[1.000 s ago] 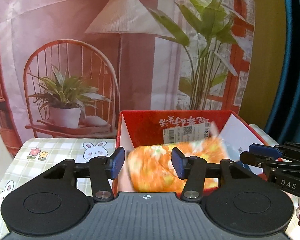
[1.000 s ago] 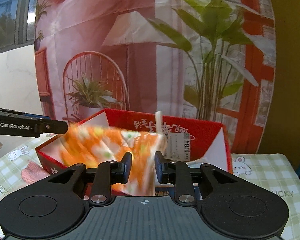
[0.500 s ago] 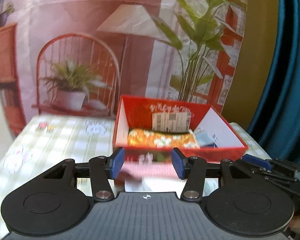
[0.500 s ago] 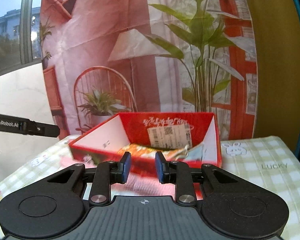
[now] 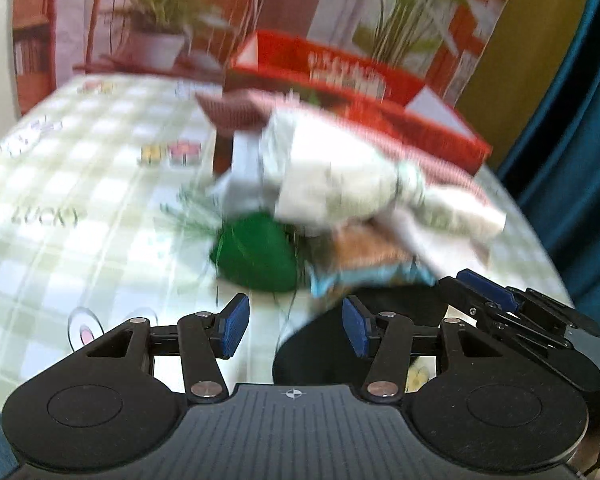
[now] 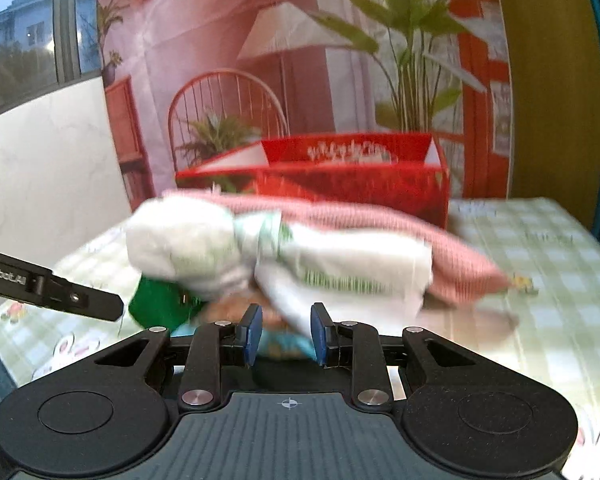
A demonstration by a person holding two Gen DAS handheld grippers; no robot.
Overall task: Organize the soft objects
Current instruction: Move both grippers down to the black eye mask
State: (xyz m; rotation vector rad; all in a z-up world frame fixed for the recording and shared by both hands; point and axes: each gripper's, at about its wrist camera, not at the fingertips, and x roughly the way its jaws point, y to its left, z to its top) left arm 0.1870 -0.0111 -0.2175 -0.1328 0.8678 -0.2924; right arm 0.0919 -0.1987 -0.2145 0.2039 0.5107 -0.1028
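Both wrist views close, facing cloth pile (image 5: 340, 184) (image 6: 284, 256), red box (image 5: 360, 92) (image 6: 340, 176) behind.

The right gripper (image 6: 286, 334) sits at six o'clock, jaws slightly apart and empty. Ahead, a blurred pile: white cloth (image 6: 340, 268) over pink cloth (image 6: 440, 240), green cloth (image 6: 156, 304) at nine o'clock. The red box (image 6: 340, 184) stands at twelve o'clock.

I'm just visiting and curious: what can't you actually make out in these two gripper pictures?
- Pile of cloths: motion blur in both views hides how many pieces there are and their prints.
- Red box: the pile and its front wall hide the contents.
- Green item: too blurred to identify.
- Black cloth: hidden behind the left gripper.
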